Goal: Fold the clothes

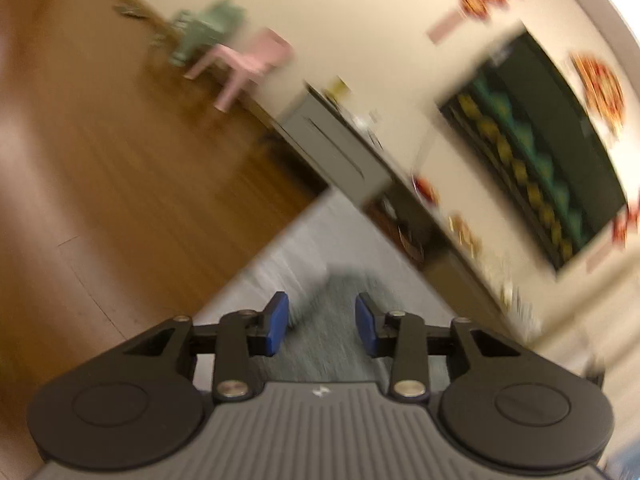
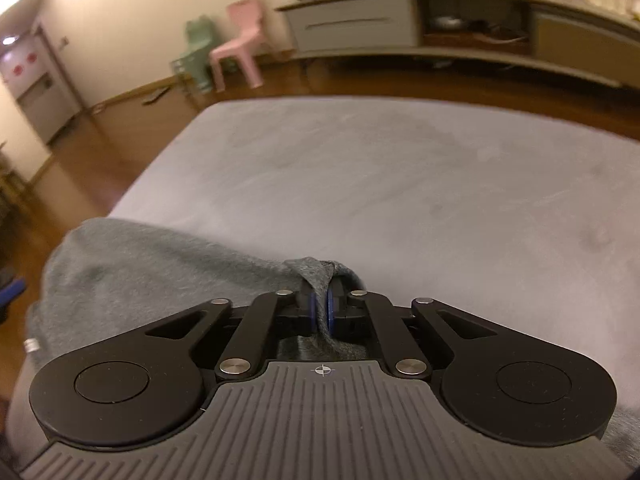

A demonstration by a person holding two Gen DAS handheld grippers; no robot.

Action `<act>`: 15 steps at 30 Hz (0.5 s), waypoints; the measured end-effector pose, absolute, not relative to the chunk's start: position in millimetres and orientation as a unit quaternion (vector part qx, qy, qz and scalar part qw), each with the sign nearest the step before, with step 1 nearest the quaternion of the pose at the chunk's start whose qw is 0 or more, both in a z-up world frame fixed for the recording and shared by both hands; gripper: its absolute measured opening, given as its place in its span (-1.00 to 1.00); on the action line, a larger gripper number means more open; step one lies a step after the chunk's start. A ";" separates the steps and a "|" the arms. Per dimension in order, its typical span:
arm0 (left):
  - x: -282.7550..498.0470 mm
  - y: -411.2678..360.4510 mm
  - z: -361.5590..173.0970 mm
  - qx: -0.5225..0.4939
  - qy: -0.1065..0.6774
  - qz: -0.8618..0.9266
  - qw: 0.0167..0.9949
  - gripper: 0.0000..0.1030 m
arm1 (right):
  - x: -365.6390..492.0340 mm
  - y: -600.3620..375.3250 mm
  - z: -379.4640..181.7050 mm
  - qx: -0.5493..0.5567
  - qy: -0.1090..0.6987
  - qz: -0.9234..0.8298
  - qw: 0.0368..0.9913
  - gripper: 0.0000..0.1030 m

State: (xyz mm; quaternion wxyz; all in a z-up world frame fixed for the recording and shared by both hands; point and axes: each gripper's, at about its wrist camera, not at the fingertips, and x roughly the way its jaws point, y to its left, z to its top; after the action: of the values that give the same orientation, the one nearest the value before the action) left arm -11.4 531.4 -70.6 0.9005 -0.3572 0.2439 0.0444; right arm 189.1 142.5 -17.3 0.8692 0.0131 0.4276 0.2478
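A grey knit garment (image 2: 132,272) lies bunched at the near left of a pale grey soft surface (image 2: 400,184). My right gripper (image 2: 320,312) is shut on a pinched fold of that garment, and the cloth rises between its blue pads. In the blurred, tilted left wrist view, my left gripper (image 1: 322,322) stands open above the same grey garment (image 1: 340,312). A clear gap shows between its blue pads (image 1: 276,322), and nothing is pinched there.
Wooden floor (image 2: 80,176) surrounds the grey surface. A pink chair (image 2: 240,40) and a green chair (image 2: 196,52) stand by the far wall. A long low cabinet (image 2: 460,28) carries dishes. A dark wall screen (image 1: 540,152) hangs above the cabinet (image 1: 336,144).
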 end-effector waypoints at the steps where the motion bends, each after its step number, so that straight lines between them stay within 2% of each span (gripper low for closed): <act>1: -8.4 518.5 -69.4 -0.341 0.256 0.031 0.904 -0.28 | 194.8 139.7 -15.8 0.012 0.426 0.238 0.872 -0.75; 2: -5.1 505.6 -69.1 -0.329 0.266 0.017 0.906 -0.28 | 197.7 136.6 -13.1 0.009 0.425 0.223 0.877 -0.41; 5: 7.5 467.5 -72.0 -0.298 0.286 -0.030 0.910 -0.28 | 181.8 107.7 11.1 0.035 0.379 0.210 0.900 0.00; 6: 11.9 457.0 -76.0 -0.285 0.293 -0.036 0.912 -0.28 | 170.1 93.5 22.0 0.049 0.357 0.211 0.909 0.07; 9: 29.3 428.5 -91.5 -0.250 0.324 -0.043 0.911 -0.28 | 132.8 53.6 36.4 0.041 0.327 0.224 0.917 0.09; 11: 37.6 414.5 -102.1 -0.216 0.355 -0.026 0.909 -0.28 | 99.0 26.6 31.9 0.022 0.346 0.249 0.905 0.06; 14: 38.2 403.8 -108.1 -0.175 0.386 0.019 0.905 -0.48 | 49.8 -16.7 6.9 -0.052 0.390 0.256 0.883 -0.05; 15: 35.3 403.1 -106.9 -0.166 0.392 0.036 0.904 -0.72 | 39.0 -34.5 -5.5 -0.081 0.404 0.237 0.880 -0.07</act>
State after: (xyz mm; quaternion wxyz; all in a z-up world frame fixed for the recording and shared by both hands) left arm 35.3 403.1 -106.9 0.9041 -0.1660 0.3921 0.0362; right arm 39.0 -34.5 -5.5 0.8801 -0.0806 0.4036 0.2368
